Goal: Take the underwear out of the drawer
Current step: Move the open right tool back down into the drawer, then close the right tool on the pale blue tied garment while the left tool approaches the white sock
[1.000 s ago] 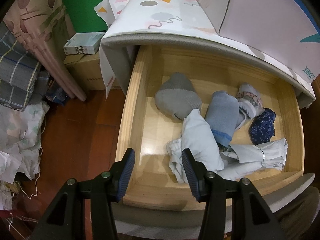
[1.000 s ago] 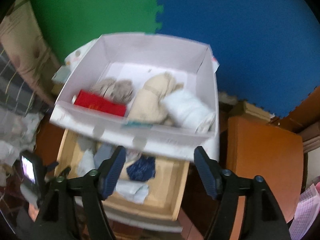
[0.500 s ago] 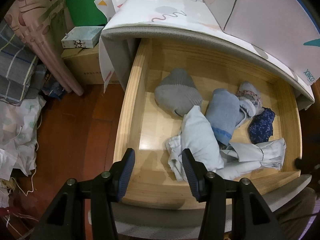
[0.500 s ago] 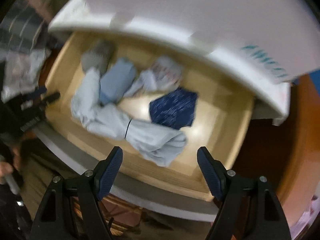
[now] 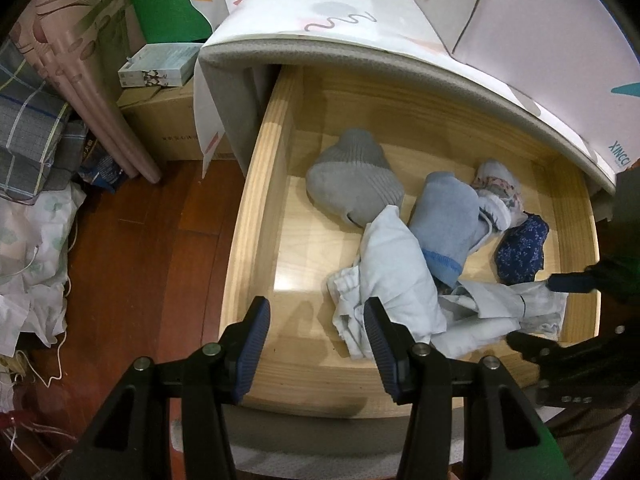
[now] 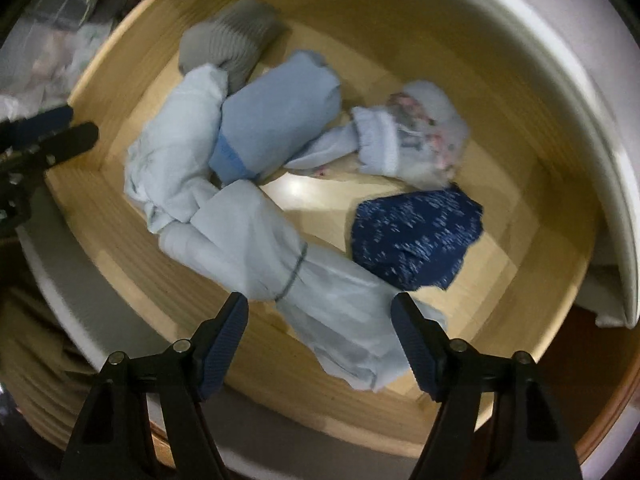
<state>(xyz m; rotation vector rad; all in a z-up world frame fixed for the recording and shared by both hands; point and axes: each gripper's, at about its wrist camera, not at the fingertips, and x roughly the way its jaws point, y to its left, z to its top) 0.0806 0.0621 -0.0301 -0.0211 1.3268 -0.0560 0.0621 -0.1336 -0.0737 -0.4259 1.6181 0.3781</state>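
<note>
- Wooden drawer (image 5: 256,240) is pulled fully out from under the padded top (image 5: 360,52), so all the contents are exposed to both wrist views.
- Pale blue underwear (image 6: 320,292), a long rolled bundle pinched by a thin band, lies along the drawer's front wall, right of centre. Looks like the pick target.
- Second pale bundle (image 5: 392,264) touches its left end; light blue roll (image 5: 444,220) and grey knit piece (image 5: 352,188) sit behind, touching each other. Dark blue patterned piece (image 6: 416,236) lies just beside the target, floral roll (image 6: 416,132) further back.
- Right gripper (image 6: 320,336) points straight down over the near end of the underwear, fingers spread and straddling it, pads not pressing yet. The opening has just narrowed slightly with the cloth between them. Not grasping.
- Left gripper (image 5: 316,344) hangs over the drawer's front left corner, fingers part open with nothing between them. My guess is it's parked there to stay clear of the right side.
- Risk, as I read it: the neighbouring bundle overlaps the target's left end and may drag along on the lift.
</note>
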